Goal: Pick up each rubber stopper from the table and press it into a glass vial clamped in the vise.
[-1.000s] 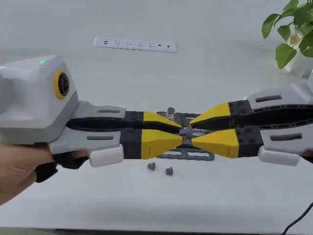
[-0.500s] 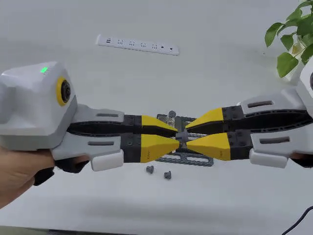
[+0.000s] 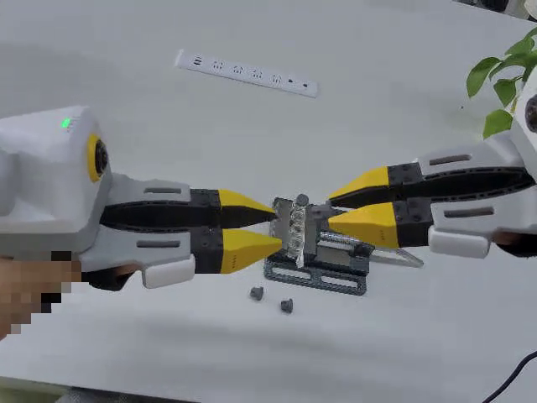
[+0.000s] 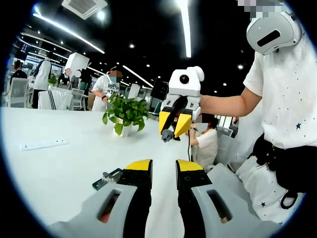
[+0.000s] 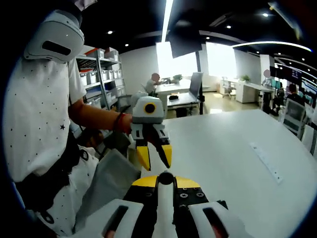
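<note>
- White table [image 3: 377, 353]: vise [image 3: 319, 277] holds vials [image 3: 296, 228]; spare stoppers [image 3: 257, 293] at its six o'clock.
- Right gripper [image 3: 331, 209] pinches a stopper [image 5: 165, 177]; left gripper [image 3: 277, 228] gapes empty.
- Off-centre pressing could pop it loose.

The left gripper [image 3: 278, 228] and right gripper [image 3: 329, 210] have white shells, yellow wedge jaws.

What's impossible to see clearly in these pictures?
Head view: the clear glass vials in the dark metal vise are too small to count which are plugged.
Head view: the right claw hides its small grey rubber stopper.
Left gripper view: the left claw covers part of the vise.
</note>
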A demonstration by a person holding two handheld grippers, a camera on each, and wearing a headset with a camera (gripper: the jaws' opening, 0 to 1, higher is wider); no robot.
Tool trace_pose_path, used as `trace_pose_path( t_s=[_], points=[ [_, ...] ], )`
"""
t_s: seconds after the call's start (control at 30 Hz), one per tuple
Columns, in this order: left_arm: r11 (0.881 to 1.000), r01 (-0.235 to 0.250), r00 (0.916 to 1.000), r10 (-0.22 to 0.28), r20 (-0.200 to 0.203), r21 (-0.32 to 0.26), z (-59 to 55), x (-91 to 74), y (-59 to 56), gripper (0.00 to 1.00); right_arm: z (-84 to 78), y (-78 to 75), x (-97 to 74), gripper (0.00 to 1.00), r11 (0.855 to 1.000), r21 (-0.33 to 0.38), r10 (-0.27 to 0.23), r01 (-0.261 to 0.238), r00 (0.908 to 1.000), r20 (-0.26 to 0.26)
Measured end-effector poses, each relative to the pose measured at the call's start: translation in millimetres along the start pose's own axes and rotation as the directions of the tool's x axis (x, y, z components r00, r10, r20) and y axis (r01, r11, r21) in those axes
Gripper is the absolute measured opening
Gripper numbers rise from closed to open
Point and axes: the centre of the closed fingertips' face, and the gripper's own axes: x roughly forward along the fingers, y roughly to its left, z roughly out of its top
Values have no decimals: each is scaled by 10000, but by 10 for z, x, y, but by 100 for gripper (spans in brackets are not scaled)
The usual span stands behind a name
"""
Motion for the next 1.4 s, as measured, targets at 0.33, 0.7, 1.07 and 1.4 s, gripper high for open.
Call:
trace_pose_path(
  t_s=[0.33, 0.7, 1.07, 1.4],
  points=[
    [9940, -871, 9899, 939, -1063, 669, -364, -61, 212, 39, -292, -494, 152, 6, 9968, 171, -722, 778, 9730, -2193],
    [9786, -1589, 9612, 1835, -2061, 1306, -727, -110, 436, 65, -609, -951, 358, 6, 9935, 124, -978, 1129, 9053, -4133],
    [9698, -1785, 9477, 2149, -2360, 1661, -922, -129, 542, 79, -1017, -1151, 553, 5, 9946, -281, -977, 1000, 8094, -5790],
    [9626, -1988, 9344, 2428, -2605, 1840, -1063, -166, 609, 93, -1275, -1228, 673, 5, 9958, -433, -886, 802, 7398, -6670]
  ],
)
